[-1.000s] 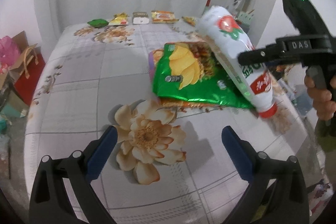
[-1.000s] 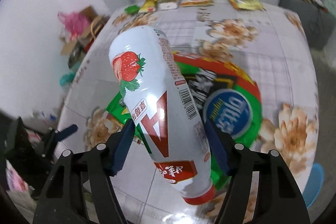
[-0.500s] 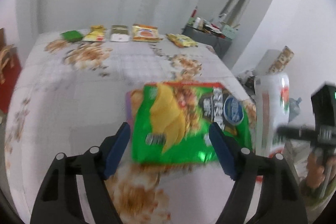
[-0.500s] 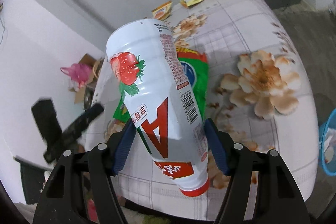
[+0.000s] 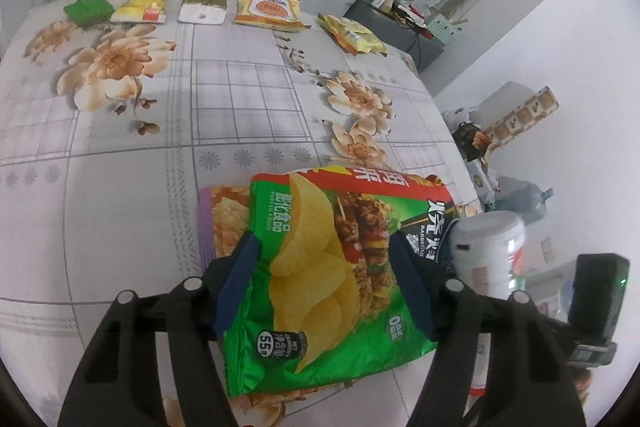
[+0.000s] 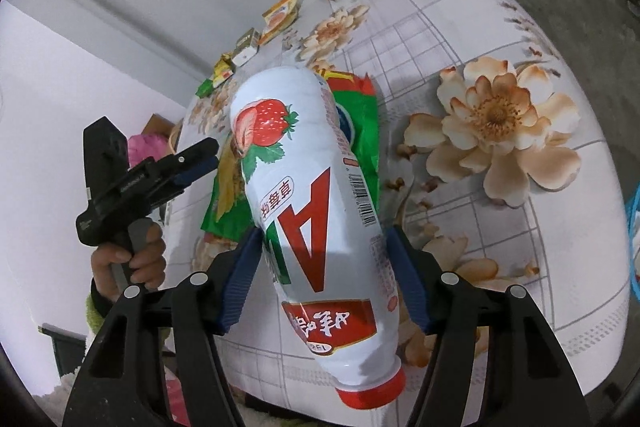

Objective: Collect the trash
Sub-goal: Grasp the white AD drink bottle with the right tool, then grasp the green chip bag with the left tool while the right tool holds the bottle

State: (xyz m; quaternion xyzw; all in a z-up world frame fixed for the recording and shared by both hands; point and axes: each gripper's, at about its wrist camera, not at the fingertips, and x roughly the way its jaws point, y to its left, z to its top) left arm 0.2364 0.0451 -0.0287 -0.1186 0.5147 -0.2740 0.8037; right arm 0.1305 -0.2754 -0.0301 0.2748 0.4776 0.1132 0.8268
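1. Left wrist view: a green chip bag (image 5: 320, 279) is seen lying flat on the floral tablecloth (image 5: 140, 187), directly between the two blue pads of the left gripper (image 5: 324, 287). The jaws are closing around the bag; whether the pads already press on it cannot be told.
2. A second bag with a purple edge (image 5: 216, 219) is partly covered by the green one.
3. Right wrist view: a white strawberry-drink bottle (image 6: 316, 211) with a red cap is clenched between the pads of the right gripper (image 6: 324, 279), cap end toward the camera, held above the table edge. A slight closing of these jaws is under way.
4. The green bag (image 6: 360, 131) is seen behind the bottle, with the left gripper (image 6: 192, 167) reaching toward it, carried by a hand (image 6: 132, 259).
5. Five small wrappers (image 5: 264, 7) are laid in a row along the far edge of the table.
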